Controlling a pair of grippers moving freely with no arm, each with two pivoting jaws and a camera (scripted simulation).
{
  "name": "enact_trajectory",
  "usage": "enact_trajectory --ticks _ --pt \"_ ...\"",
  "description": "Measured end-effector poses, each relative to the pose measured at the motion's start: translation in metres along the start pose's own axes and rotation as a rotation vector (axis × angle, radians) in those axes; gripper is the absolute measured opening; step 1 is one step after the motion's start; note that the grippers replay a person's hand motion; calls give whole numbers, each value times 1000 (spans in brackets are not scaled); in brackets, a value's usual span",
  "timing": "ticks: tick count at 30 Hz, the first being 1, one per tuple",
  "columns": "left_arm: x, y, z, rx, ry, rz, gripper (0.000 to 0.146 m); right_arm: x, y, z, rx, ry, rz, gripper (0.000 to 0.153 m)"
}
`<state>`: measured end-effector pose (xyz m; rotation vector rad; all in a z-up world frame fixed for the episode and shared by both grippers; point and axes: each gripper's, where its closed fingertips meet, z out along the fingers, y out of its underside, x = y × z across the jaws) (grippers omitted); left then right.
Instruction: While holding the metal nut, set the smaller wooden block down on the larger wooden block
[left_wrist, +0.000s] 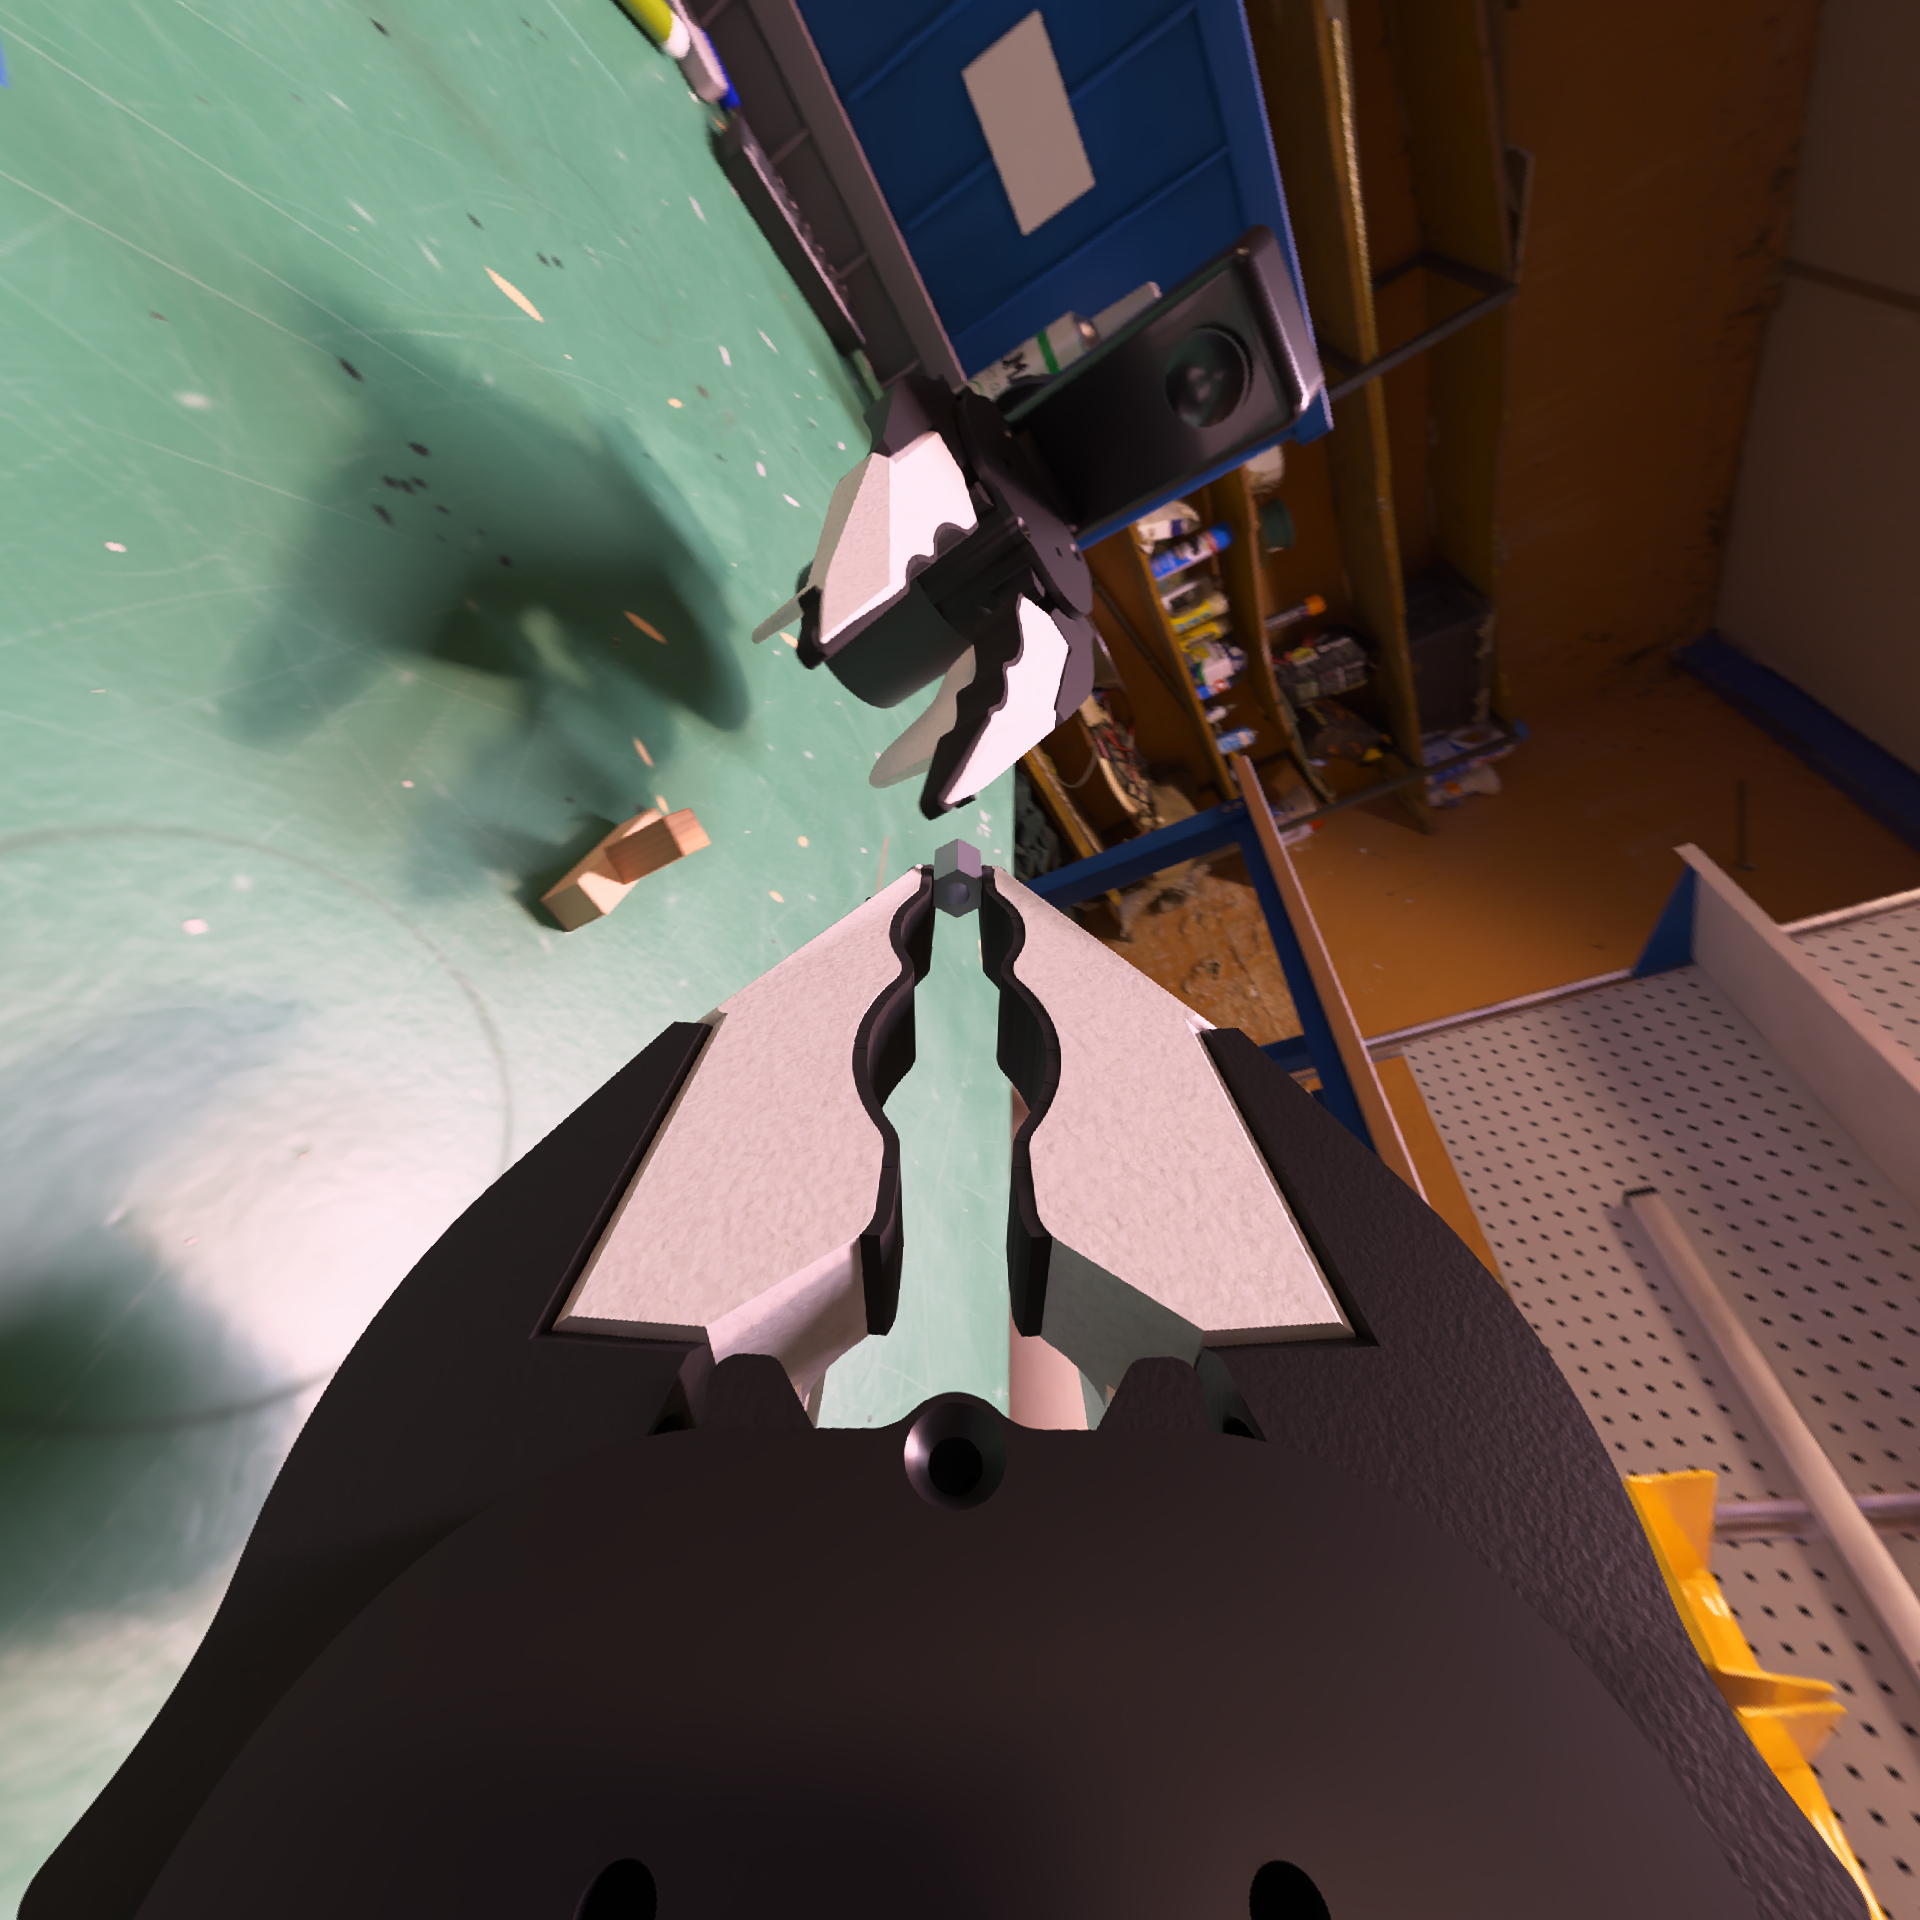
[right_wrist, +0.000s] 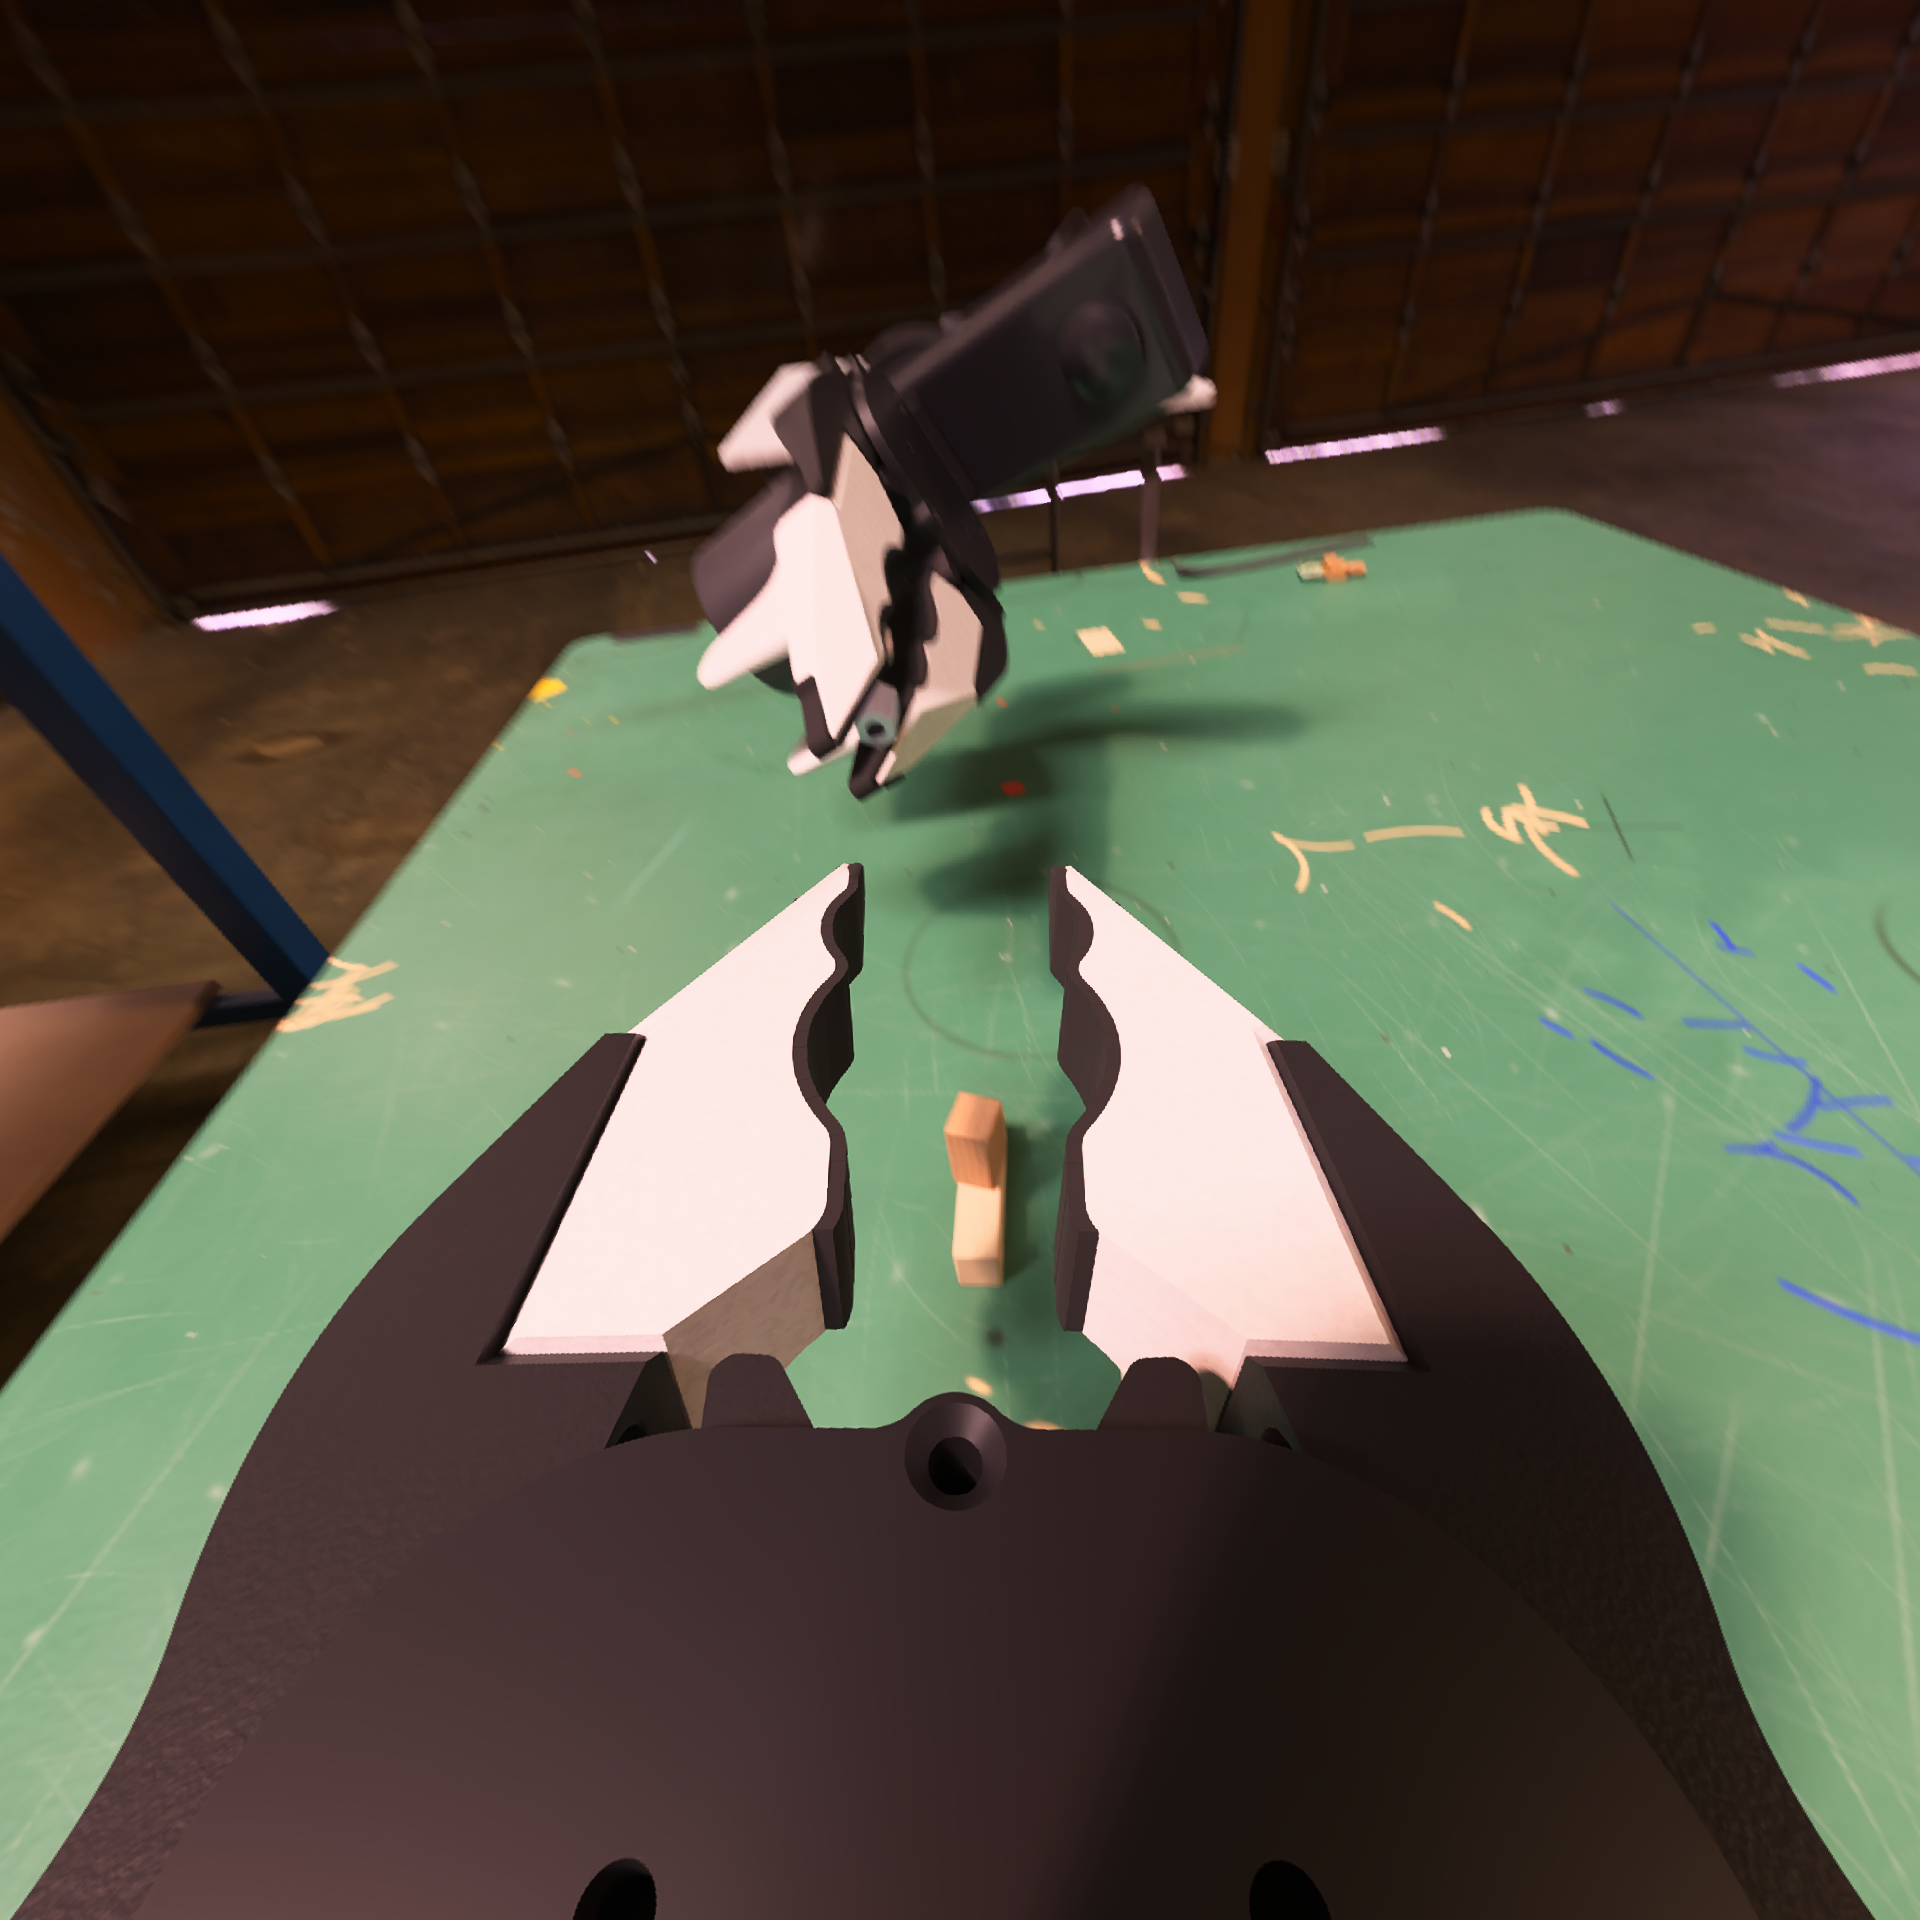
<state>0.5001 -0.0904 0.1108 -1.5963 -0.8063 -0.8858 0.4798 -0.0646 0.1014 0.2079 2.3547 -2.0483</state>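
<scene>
The left claw (left_wrist: 954, 883) pinches the metal nut (left_wrist: 954, 881) at its tips, lifted clear of the green bench (right_wrist: 1351, 1039), while the right claw (right_wrist: 956, 883) hangs wide and empty above the smaller block (right_wrist: 975, 1138), which already rests across the larger block (right_wrist: 979, 1236) below it.

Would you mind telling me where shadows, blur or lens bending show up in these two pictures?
Left wrist view: big soft shadows lie on the green table and the far shelves bend with the wide lens. Right wrist view: the left gripper looks slightly blurred and casts a dark shadow; the wooden blocks look sharp.
</scene>
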Motion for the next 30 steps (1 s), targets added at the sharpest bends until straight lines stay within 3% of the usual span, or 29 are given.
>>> enact_trajectory --ticks 4,9,12,16,20,25,30 --pt "9 2 5 -20 84 -24 8 -17 -15 -4 90 -130 68 35" --pt "11 9 11 -65 97 -22 8 -27 -6 3 31 -171 46 32" --pt "0 10 13 -83 -28 63 8 -25 0 4 -2 -164 66 32" --pt "-19 9 9 -133 -296 303 8 -18 4 3 -27 -149 147 38" --pt "-22 5 5 -161 -461 484 8 -10 5 2 -30 -120 203 39" --pt "-14 9 9 -230 -549 767 8 -11 6 1 -46 -157 298 38" --pt "-12 11 13 -283 -626 896 8 -20 6 1 -66 -218 332 29"
